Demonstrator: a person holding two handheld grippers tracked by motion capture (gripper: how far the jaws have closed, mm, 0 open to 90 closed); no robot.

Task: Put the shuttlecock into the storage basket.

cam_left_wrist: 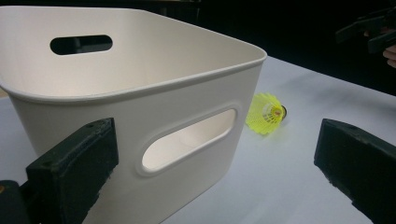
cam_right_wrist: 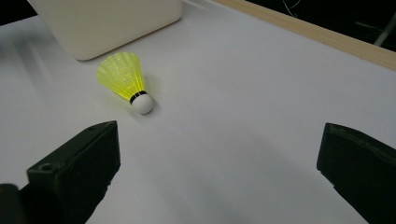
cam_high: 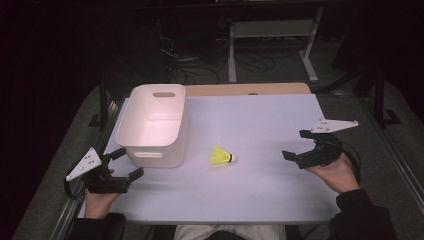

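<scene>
A yellow shuttlecock (cam_high: 221,156) with a white cork lies on its side on the white table (cam_high: 260,185), just right of a white plastic bin (cam_high: 154,125). My left gripper (cam_high: 127,163) is open near the table's front left corner, close to the bin's near wall. In the left gripper view the bin (cam_left_wrist: 140,107) looms right ahead with the shuttlecock (cam_left_wrist: 266,113) beyond its corner. My right gripper (cam_high: 296,145) stands open at the right, apart from the shuttlecock. In the right gripper view the shuttlecock (cam_right_wrist: 126,80) lies ahead, left of centre, cork end nearer.
The bin is empty and has handle slots in its near and far walls. A wooden strip (cam_high: 250,89) runs along the table's far edge. A desk frame and cables (cam_high: 235,50) stand on the dark floor beyond. Metal rails flank the table.
</scene>
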